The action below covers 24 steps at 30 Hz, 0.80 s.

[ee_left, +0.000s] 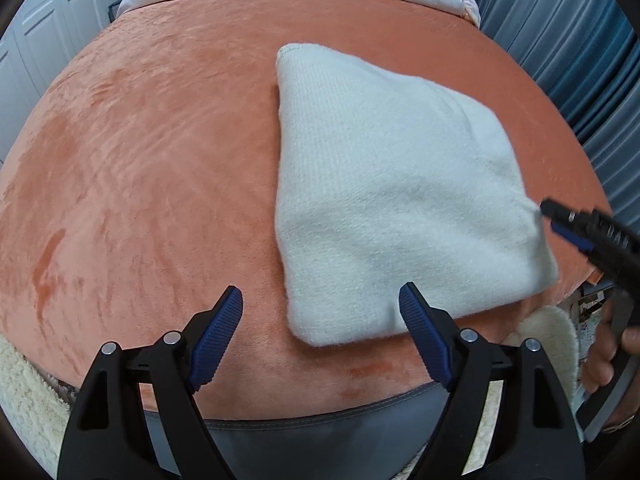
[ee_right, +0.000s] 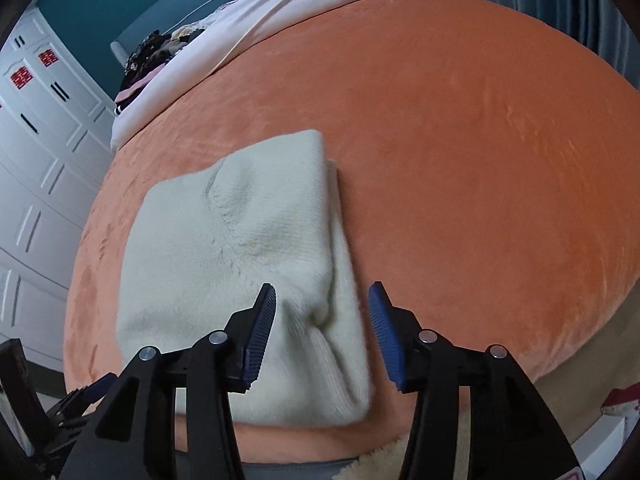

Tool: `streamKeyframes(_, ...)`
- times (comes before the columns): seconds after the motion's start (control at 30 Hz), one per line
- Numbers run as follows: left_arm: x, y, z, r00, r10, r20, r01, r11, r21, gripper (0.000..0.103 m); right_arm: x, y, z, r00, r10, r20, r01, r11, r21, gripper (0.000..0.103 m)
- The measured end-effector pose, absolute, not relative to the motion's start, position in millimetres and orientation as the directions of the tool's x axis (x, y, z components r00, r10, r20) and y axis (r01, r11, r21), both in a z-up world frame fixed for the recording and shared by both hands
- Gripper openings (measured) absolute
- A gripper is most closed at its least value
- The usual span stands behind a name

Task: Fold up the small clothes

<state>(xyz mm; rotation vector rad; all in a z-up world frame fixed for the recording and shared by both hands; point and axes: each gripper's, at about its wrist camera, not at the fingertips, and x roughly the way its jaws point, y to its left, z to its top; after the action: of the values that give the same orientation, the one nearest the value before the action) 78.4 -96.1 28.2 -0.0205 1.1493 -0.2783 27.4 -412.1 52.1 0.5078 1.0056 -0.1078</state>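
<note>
**Sweater folded and released; only tidying appears left**

Sweater (ee_left: pixel 392 184): a pale, off-white knit garment, lying as a compact, roughly square packet on the orange bed cover (ee_left: pixel 160 160). It sits toward the near edge of the bed, right of centre in the left wrist view. At least two layers show along its right side in the right wrist view, where an under-layer peeks out beside the top panel. The top face is mostly flat, with a curved seam line running across it and a soft pucker at the near right corner, between the jaws of the right gripper (ee_right: pixel 322 332). Edges look fairly even; the fabric is fuzzy and thick, so the packet sits plump rather than crisp.

Progress, as judged: the folding of this garment looks essentially complete. What may remain is smoothing the puckered corner and squaring the exposed under-layer, or moving on to another piece.

Right gripper: jaws parted, straddling the near right corner of the sweater with the pads clear of the cloth; nothing is gripped. A hand (ee_left: pixel 612 344) holds it at the right edge of the left wrist view.

Left gripper (ee_left: pixel 320 328): jaws wide apart and holding nothing, hovering at the sweater's near left corner, one finger over the near edge.

Surroundings: a white quilt (ee_right: pixel 280 12) and a dark heap of clothes (ee_right: pixel 156 56) lie at the far end of the bed; white cupboards (ee_right: pixel 44 152) stand to the left.
</note>
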Motion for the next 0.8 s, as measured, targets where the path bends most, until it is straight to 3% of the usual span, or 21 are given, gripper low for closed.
streamKeyframes(0.27, 81, -105, 40, 0.406, -0.235, -0.883, 0.226, 0.962, -0.152, 0.088, 6, -421, 44, 0.538, 0.182, -0.823, 0.345, 0.843, 0.412, 0.053)
streamKeyframes(0.43, 88, -91, 27, 0.357, -0.265, -0.896, 0.155, 0.962, -0.223, 0.088, 17, -407, 49, 0.559, 0.219, -0.800, 0.284, 0.856, 0.433, 0.053)
streamKeyframes(0.63, 100, -77, 43, 0.417, -0.295, -0.860, 0.109, 0.955, -0.274, 0.088, 56, -392, 48, 0.543, 0.216, -0.811, 0.222, 0.895, 0.387, 0.053)
streamKeyframes(0.67, 102, -76, 44, 0.418, -0.297, -0.859, 0.102, 0.954, -0.281, 0.088, 62, -391, 43, 0.524, 0.206, -0.827, 0.229, 0.901, 0.369, 0.049)
streamKeyframes(0.7, 103, -75, 45, 0.419, -0.301, -0.856, 0.098, 0.953, -0.287, 0.088, 66, -388, 42, 0.515, 0.202, -0.833, 0.222, 0.907, 0.357, 0.019)
streamKeyframes(0.73, 103, -74, 48, 0.424, -0.303, -0.854, 0.098, 0.952, -0.289, 0.088, 67, -387, 47, 0.522, 0.202, -0.828, 0.204, 0.914, 0.351, 0.010)
streamKeyframes(0.8, 102, -74, 53, 0.441, -0.304, -0.845, 0.111, 0.952, -0.285, 0.088, 59, -391, 70, 0.597, 0.249, -0.762, 0.164, 0.893, 0.420, 0.007)
